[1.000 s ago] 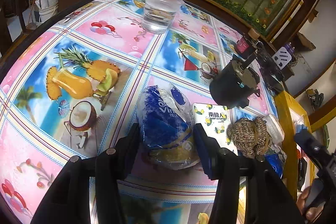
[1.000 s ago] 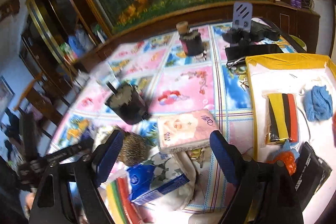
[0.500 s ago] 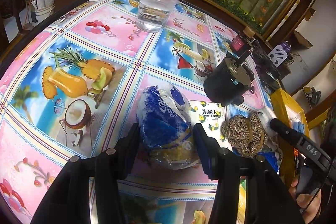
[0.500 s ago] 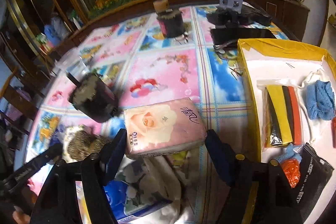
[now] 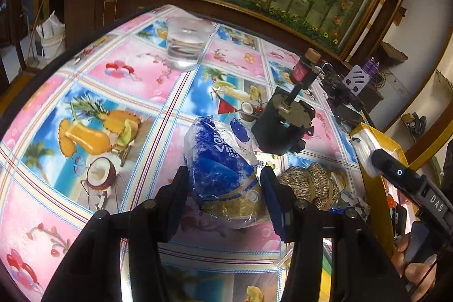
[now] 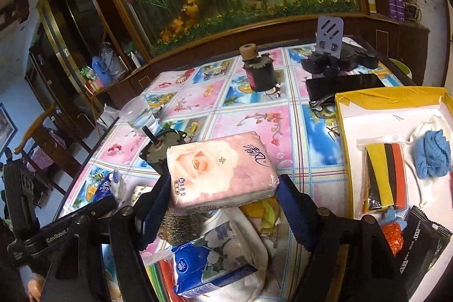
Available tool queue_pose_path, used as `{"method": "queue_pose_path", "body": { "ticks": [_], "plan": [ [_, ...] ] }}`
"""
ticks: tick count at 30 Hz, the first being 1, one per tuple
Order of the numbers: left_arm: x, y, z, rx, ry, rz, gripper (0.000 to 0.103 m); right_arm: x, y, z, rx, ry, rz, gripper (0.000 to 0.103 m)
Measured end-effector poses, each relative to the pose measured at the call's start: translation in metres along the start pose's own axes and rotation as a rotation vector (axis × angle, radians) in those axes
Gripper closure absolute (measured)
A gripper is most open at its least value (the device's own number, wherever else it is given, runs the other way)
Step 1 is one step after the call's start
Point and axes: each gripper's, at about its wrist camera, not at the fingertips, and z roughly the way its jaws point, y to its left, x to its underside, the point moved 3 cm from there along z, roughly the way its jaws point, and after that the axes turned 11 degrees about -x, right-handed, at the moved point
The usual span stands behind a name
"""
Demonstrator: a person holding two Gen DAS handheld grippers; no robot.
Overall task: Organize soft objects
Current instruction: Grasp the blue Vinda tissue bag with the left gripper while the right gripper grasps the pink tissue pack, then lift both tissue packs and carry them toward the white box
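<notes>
Pink tissue pack (image 6: 219,170) clamped in right gripper (image 6: 223,198); left gripper (image 5: 223,194) pinches blue tissue bag (image 5: 220,166), its jaws narrow.

You see glossy plastic film on the pink tissue pack (image 6: 220,169), crinkled shiny wrap on the blue tissue pack (image 5: 220,163), and a slick printed vinyl surface (image 5: 124,70).

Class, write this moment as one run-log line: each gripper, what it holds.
left gripper: shut on blue tissue pack | right gripper: shut on pink tissue pack, lifted | yellow box: beside
</notes>
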Motion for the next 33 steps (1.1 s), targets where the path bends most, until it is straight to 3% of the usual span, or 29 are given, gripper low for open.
{"method": "queue_pose_path", "body": {
  "ticks": [18, 33],
  "plan": [
    [0.005, -0.036, -0.035, -0.130, -0.245, 0.201, 0.053, 0.004, 0.013, -0.009, -0.033, -0.037, -0.049, 0.024],
    [0.013, -0.051, -0.046, -0.195, -0.353, 0.293, 0.052, 0.002, 0.013, -0.011, -0.034, -0.046, -0.051, 0.024]
  ]
}}
